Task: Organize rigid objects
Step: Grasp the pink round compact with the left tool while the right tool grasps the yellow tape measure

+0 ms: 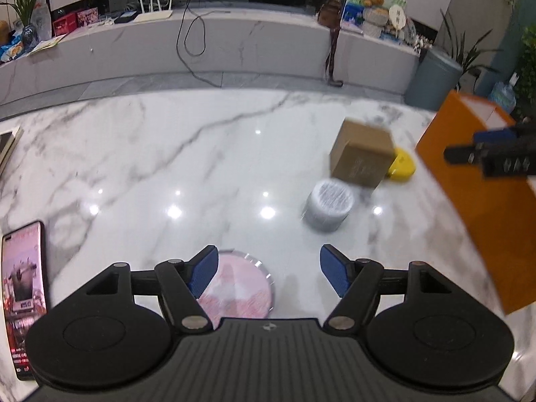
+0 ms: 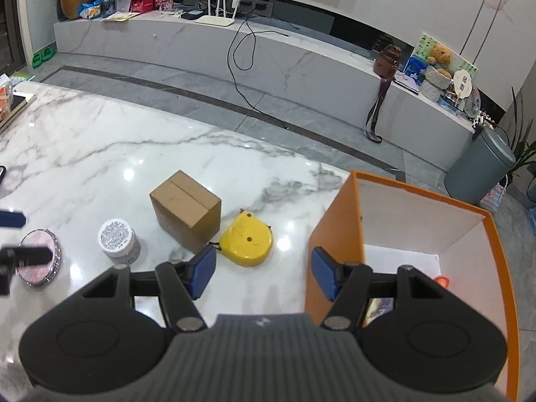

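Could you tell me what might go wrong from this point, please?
The open left gripper hovers over the round pink compact; it looks thin and may slip on the glossy marble table. The small jar, cardboard box and yellow tape measure crowd together, so grasping one may knock another.

Marble table (image 2: 100, 140) with cardboard box (image 2: 186, 214), yellow case (image 2: 246, 243), jar (image 2: 117, 239), compact (image 2: 38, 256), orange box (image 2: 331, 234).

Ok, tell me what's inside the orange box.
The orange box holds white paper and a small red-orange item. The right claw covers the rest.
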The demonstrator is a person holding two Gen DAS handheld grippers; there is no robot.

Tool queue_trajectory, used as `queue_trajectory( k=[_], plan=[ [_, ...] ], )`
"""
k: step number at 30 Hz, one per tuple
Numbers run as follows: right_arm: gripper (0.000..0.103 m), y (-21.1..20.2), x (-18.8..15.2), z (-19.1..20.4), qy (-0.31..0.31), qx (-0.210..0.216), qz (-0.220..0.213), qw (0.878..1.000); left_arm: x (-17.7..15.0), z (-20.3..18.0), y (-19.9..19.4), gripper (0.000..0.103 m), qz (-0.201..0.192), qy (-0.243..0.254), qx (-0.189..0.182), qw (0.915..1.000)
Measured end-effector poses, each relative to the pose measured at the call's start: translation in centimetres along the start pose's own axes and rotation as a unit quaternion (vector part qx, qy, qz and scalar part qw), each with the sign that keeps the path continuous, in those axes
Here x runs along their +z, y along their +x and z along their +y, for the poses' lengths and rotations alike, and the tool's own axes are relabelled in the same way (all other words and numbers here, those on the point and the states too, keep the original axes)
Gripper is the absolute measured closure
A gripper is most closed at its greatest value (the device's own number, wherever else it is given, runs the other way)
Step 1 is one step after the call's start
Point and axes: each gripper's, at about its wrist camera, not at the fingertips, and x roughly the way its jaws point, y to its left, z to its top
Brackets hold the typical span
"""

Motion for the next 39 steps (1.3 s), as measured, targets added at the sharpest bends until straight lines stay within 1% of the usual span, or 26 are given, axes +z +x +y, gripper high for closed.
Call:
queue_trajectory(
  k=[6, 7, 12, 15, 17, 20, 23, 26, 28, 30, 33, 39],
  plan=[
    [0.038, 1.2, 0.4, 0.7, 0.002, 0.004, 0.005, 1.000, -1.7, 1.8, 0.8, 0.021, 0.016, -0.014, -0.004, 0.9998],
    [0.038, 1.4, 0.5, 0.9, 0.001, 0.003, 0.007, 1.000, -1.9, 1.9, 0.6, 0.020, 0.007, -0.010, -0.006, 0.9999],
    [0.038, 2.4, 0.5, 1.7, -0.006, 0.003, 0.015, 1.000, -2.5, 1.5, 0.3, 0.016, 0.004, 0.020, -0.008, 0.9998],
    [0.038, 2.6, 0.6, 2.0, -0.007, 0.009, 0.017, 1.000, -2.9, 1.0, 0.3, 0.016, 0.001, 0.048, 0.002, 0.9989],
    [0.038, 2.6, 0.6, 2.2, -0.006, 0.018, 0.018, 1.000, -3.1, 0.7, 0.5, 0.013, -0.003, 0.063, 0.006, 0.9980],
    [0.035, 3.0, 0.6, 2.4, -0.001, 0.021, 0.017, 1.000, -3.2, 0.7, 0.6, 0.013, -0.012, 0.073, 0.018, 0.9971],
    [0.033, 3.5, 0.5, 2.4, 0.006, 0.020, 0.014, 1.000, -3.1, 0.9, 0.7, 0.013, -0.017, 0.074, 0.020, 0.9969],
    [0.026, 3.8, 0.5, 2.3, 0.008, 0.028, 0.009, 1.000, -2.9, 1.2, 0.9, 0.013, -0.016, 0.072, 0.024, 0.9970],
    [0.026, 4.2, 0.5, 2.3, 0.005, 0.028, 0.012, 1.000, -2.8, 1.5, 1.1, 0.013, -0.009, 0.065, 0.028, 0.9974],
    [0.026, 4.6, 0.5, 2.3, 0.004, 0.026, 0.016, 1.000, -2.9, 1.9, 1.3, 0.013, 0.001, 0.056, 0.023, 0.9981],
    [0.026, 5.1, 0.5, 2.2, 0.005, 0.024, 0.020, 1.000, -3.2, 2.1, 1.7, 0.013, 0.005, 0.057, 0.021, 0.9981],
    [0.026, 6.0, 0.5, 2.1, 0.012, 0.022, 0.022, 0.999, -3.1, 1.7, 2.1, 0.011, -0.011, 0.072, 0.020, 0.9972]
  ],
)
